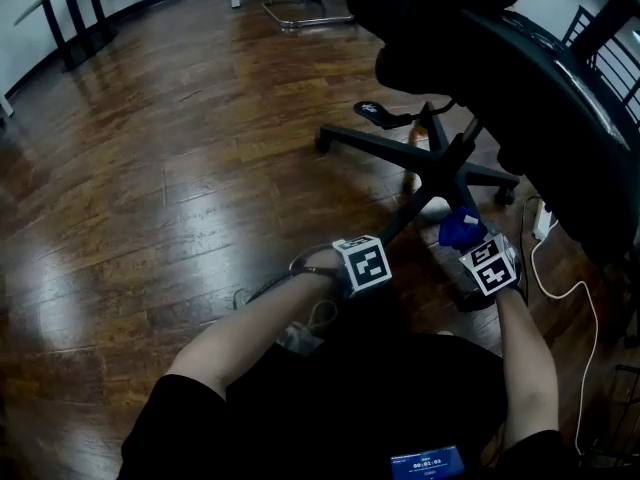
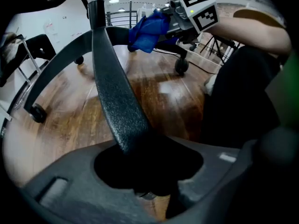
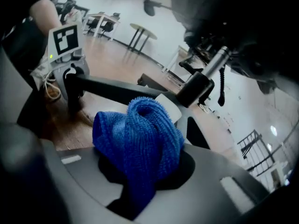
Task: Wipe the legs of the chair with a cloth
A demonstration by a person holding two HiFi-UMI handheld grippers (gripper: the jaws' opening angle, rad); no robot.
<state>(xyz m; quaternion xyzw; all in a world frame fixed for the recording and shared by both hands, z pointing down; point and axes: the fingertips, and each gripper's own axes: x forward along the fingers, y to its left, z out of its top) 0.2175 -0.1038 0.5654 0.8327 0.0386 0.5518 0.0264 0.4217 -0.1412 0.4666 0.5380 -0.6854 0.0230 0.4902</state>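
Observation:
A black office chair stands on a five-legged base [image 1: 445,173]. My left gripper [image 1: 365,265] sits over the end of the leg [image 1: 398,220] that points toward me. In the left gripper view that textured leg [image 2: 114,87] runs down into the gap of the left gripper [image 2: 147,167], and the jaws stand wider than the leg. My right gripper [image 1: 480,256] is shut on a bunched blue cloth [image 1: 459,230] just right of that leg, near the hub. The cloth [image 3: 140,139] fills the right gripper [image 3: 145,174], above the leg [image 3: 121,85]. The other view also shows the cloth [image 2: 147,31].
The chair seat [image 1: 430,18] overhangs the base, and a dark curved part [image 1: 570,138] reaches down the right side. A white cable [image 1: 560,288] and a power strip [image 1: 543,220] lie on the wooden floor at right. Casters [image 2: 181,66] end each leg. Another chair's metal frame [image 1: 300,13] stands far back.

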